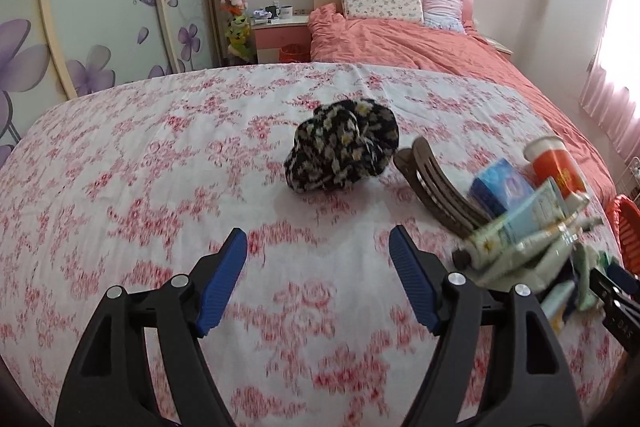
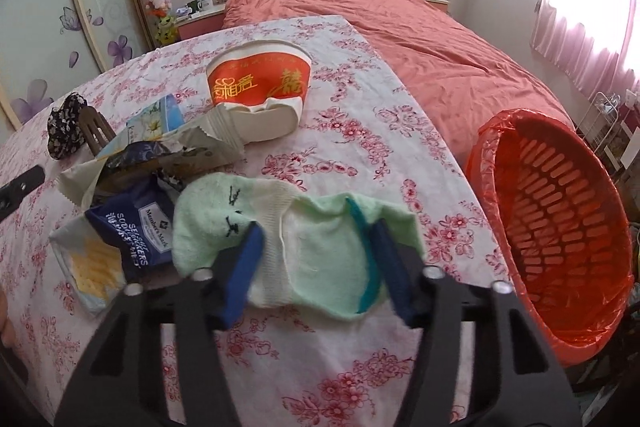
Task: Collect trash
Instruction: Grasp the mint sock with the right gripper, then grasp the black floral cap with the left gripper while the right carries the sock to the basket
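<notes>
A crushed red and white paper cup (image 2: 260,91) lies on the floral cloth, also in the left wrist view (image 1: 554,167). Torn wrappers (image 2: 160,147) and a blue cracker packet (image 2: 128,239) lie left of a light green sock (image 2: 288,239). My right gripper (image 2: 316,259) is open, its blue pads either side of the sock. My left gripper (image 1: 318,275) is open and empty above the cloth, short of a black floral scrunchie (image 1: 344,147). A brown hair clip (image 1: 436,187) lies beside the scrunchie. An orange bin (image 2: 560,211) with a red liner stands at the right edge.
The floral cloth (image 1: 160,167) covers a surface at the foot of a bed with a coral duvet (image 2: 420,43). A wardrobe with purple flowers (image 1: 80,27) is at the left. A nightstand (image 1: 280,35) stands by the bed. Curtains (image 2: 592,7) hang at the right.
</notes>
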Available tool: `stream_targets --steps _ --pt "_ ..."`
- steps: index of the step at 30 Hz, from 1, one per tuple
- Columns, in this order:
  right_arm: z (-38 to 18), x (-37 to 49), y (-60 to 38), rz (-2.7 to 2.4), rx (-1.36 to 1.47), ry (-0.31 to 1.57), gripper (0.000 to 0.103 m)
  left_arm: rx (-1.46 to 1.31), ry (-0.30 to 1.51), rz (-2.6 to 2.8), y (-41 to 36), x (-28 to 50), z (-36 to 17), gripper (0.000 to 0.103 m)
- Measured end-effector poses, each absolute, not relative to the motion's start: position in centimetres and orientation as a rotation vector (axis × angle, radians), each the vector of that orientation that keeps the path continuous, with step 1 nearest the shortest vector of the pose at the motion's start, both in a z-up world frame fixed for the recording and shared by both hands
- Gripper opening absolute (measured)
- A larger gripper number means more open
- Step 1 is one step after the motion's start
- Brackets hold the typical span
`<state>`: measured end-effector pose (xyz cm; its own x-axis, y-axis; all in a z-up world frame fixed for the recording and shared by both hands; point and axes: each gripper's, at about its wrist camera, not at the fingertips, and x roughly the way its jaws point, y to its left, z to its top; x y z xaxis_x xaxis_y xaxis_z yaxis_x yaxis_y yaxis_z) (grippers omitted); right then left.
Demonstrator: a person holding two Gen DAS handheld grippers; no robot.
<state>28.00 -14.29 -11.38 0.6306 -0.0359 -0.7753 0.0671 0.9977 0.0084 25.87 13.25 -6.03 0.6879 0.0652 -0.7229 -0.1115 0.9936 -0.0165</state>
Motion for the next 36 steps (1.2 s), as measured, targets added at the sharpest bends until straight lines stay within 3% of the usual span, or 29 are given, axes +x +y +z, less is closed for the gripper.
stream_targets --steps 3,8,18,21,23,26,36 --pt "-11.3 28.0 -14.2 -0.052 0.03 0.885 0.045 -0.066 0.807 0.098 13.3 27.1 -5.9 0.073" --pt "-11.3 28.0 -13.8 -0.015 0.02 0.879 0.02 -0.084 0.82 0.098 13.6 28.9 -6.1 0.073" --pt "-11.0 27.7 -14.0 -0.002 0.048 0.866 0.013 -0.08 0.856 0.075 13.1 31.7 -6.9 0.072" --pt "-10.6 27.5 -14.3 0.012 0.062 0.859 0.005 -0.088 0.865 0.065 13.0 32.5 -7.1 0.055" --pt "-10.3 27.4 -14.4 0.018 0.069 0.854 0.005 -0.089 0.875 0.06 13.0 32.9 -7.3 0.033" --pt "-9.8 27.1 -14.6 0.022 0.072 0.836 0.005 -0.096 0.865 0.051 13.1 32.6 -7.0 0.019" --pt "-7.0 25.8 -15.0 0.04 0.103 0.768 0.005 -0.071 0.808 0.05 13.2 30.5 -4.8 0.013"
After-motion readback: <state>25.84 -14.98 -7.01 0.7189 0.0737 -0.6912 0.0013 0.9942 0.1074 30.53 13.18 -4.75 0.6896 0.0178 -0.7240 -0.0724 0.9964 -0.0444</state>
